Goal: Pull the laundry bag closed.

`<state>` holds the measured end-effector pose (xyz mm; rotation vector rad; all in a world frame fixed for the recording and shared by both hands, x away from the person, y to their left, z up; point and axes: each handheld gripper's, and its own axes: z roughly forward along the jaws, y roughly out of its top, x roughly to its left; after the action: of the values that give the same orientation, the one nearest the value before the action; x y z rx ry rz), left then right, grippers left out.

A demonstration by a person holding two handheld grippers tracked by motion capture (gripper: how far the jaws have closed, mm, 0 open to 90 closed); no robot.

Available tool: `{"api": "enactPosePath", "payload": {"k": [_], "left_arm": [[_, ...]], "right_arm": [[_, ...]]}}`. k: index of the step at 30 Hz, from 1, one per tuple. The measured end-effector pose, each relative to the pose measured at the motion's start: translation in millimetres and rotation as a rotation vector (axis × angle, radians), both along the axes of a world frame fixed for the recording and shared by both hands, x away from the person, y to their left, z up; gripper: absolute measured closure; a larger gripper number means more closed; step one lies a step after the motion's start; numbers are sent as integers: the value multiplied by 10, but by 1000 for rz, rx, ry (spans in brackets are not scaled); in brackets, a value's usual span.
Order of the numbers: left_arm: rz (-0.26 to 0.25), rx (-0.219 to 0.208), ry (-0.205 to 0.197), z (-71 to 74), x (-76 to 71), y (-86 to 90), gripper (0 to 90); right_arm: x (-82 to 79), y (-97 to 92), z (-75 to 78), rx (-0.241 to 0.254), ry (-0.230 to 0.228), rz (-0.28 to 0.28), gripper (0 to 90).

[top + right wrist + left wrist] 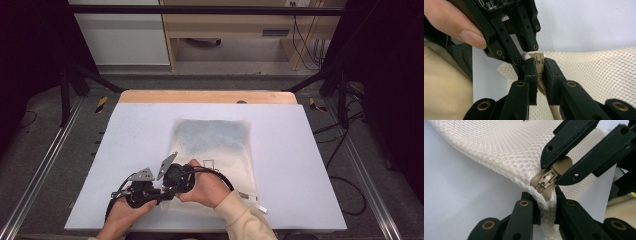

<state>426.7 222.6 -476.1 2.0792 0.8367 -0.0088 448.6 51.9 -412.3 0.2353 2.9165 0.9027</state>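
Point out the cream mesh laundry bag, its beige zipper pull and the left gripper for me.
cream mesh laundry bag (215,140): high view, middle of its mesh face.
beige zipper pull (549,178): left gripper view, on the metal slider body.
left gripper (545,213): left gripper view, between its jaw tips, clamping the bag's edge.

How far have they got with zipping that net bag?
Done: both grippers have their grip. The left gripper is shut on the mesh bag's corner, and the right gripper is shut on the zipper pull. In hand: holding the corner steady. Left: sliding the pull along the zipper, which hasn't visibly started.
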Motion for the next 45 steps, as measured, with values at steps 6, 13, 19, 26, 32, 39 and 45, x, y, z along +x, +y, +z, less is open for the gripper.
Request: {"api": "enactPosePath", "payload": {"k": [6,13,19,26,32,39,45], "left_arm": [[7,-1,-5,7,-4,0,842],[14,-5,-9,20,-3,18,843],[20,-16,-9,24,-11,12,843],[16,-15,-15,34,-13,11,843],[15,-5,-22,36,-25,2,842],[18,-23,-19,37,-15,10,841],[16,-16,-21,36,-24,-4,841]], "right_arm": [[-21,0,2,-31,-19,0,821],[-3,-41,-7,-64,-23,-12,821],[-20,-75,3,-78,-24,-19,820],[-12,-113,-1,-80,-15,-17,821],[-11,-163,-43,-75,0,-30,820],[-5,-208,-33,-84,-4,-39,820],[-18,-228,-42,-86,-5,-44,820]]}}
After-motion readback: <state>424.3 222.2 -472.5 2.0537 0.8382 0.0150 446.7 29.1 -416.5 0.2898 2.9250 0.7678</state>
